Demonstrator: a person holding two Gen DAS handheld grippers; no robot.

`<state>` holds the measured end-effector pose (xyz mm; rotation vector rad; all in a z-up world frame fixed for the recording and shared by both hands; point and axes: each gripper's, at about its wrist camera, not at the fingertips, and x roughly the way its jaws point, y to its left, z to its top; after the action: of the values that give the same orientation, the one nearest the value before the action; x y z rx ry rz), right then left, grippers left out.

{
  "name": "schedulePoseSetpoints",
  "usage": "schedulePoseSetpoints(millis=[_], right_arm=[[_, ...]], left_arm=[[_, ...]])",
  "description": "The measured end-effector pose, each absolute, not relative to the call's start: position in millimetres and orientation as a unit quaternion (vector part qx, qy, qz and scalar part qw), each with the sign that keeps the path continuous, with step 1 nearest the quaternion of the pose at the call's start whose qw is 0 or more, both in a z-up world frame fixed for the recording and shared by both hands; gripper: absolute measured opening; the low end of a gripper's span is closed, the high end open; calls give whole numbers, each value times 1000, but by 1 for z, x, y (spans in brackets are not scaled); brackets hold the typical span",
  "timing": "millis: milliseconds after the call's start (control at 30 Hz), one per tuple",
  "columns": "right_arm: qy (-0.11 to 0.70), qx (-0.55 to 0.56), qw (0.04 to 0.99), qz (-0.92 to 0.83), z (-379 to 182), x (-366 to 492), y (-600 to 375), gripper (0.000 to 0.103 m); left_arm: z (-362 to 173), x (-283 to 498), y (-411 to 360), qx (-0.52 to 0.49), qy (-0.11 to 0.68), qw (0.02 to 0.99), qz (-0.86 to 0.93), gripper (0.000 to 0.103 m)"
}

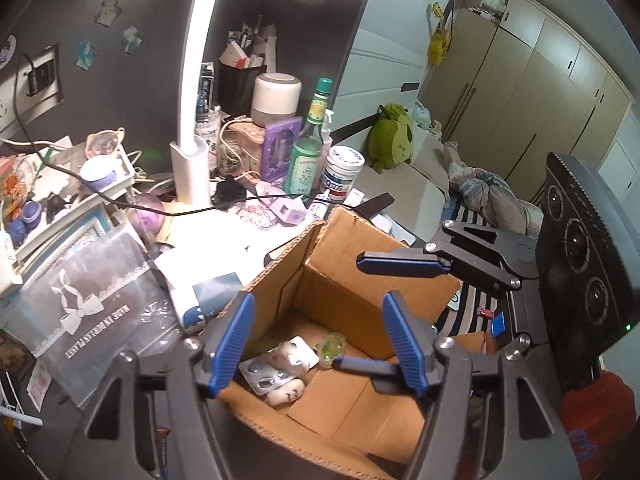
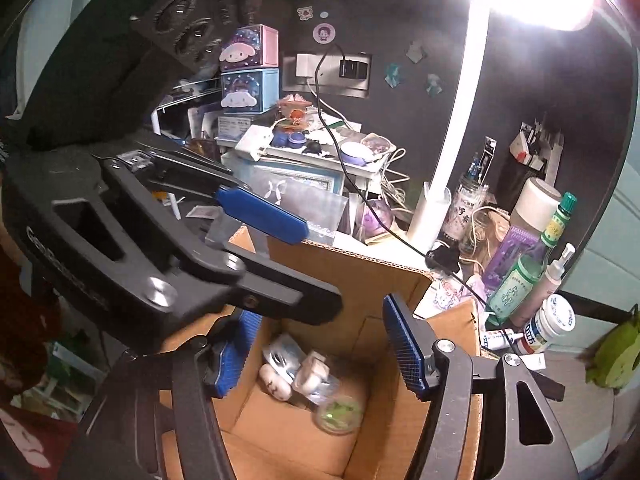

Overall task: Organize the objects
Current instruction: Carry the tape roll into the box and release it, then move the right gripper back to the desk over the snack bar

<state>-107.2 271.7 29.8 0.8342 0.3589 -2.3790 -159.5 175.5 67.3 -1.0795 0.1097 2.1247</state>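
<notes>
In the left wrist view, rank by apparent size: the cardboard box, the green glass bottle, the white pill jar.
1. cardboard box, largest, though also nearest the camera.
2. green glass bottle.
3. white pill jar, shorter, standing beside the bottle.

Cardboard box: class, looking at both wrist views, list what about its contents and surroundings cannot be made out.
- Left wrist view: the cardboard box has its near floor hidden behind the left gripper; part of the blister pack is covered by a finger.
- Right wrist view: the round clear item with green inside is motion-blurred, so what it is stays unclear.
- Right wrist view: the lamp glare washes out the top.
- Both views: bottle labels too small to read.
</notes>
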Motion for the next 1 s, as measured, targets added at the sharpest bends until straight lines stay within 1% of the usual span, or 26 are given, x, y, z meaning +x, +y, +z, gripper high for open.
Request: schedulePoseSetpoints(millis=[367, 467, 600, 733, 800, 833, 900, 967, 1000], right_arm=[[142, 316, 296, -890, 33, -107, 254, 59], [142, 309, 307, -889, 38, -100, 240, 59], [139, 298, 346, -879, 44, -85, 209, 60], [152, 293, 387, -861, 41, -69, 169, 60], [156, 298, 412, -847, 34, -61, 145, 60], [157, 302, 422, -840, 31, -58, 136, 60], [156, 316, 446, -823, 21, -50, 112, 60], [154, 334, 462, -807, 7, -47, 94, 64], [151, 350, 468, -797, -3, -47, 84, 68]], left_arm=[[80, -143, 128, -398, 37, 339, 852, 70], [86, -134, 105, -379, 38, 316, 869, 71], [87, -122, 68, -362, 38, 274, 890, 71], [78, -106, 20, -352, 29, 228, 907, 72], [70, -100, 2, -349, 29, 206, 914, 74], [65, -94, -10, -345, 27, 193, 918, 78], [55, -85, -30, -336, 20, 177, 925, 79], [41, -75, -51, -335, 11, 169, 927, 79], [35, -72, -59, -337, 7, 165, 927, 79]])
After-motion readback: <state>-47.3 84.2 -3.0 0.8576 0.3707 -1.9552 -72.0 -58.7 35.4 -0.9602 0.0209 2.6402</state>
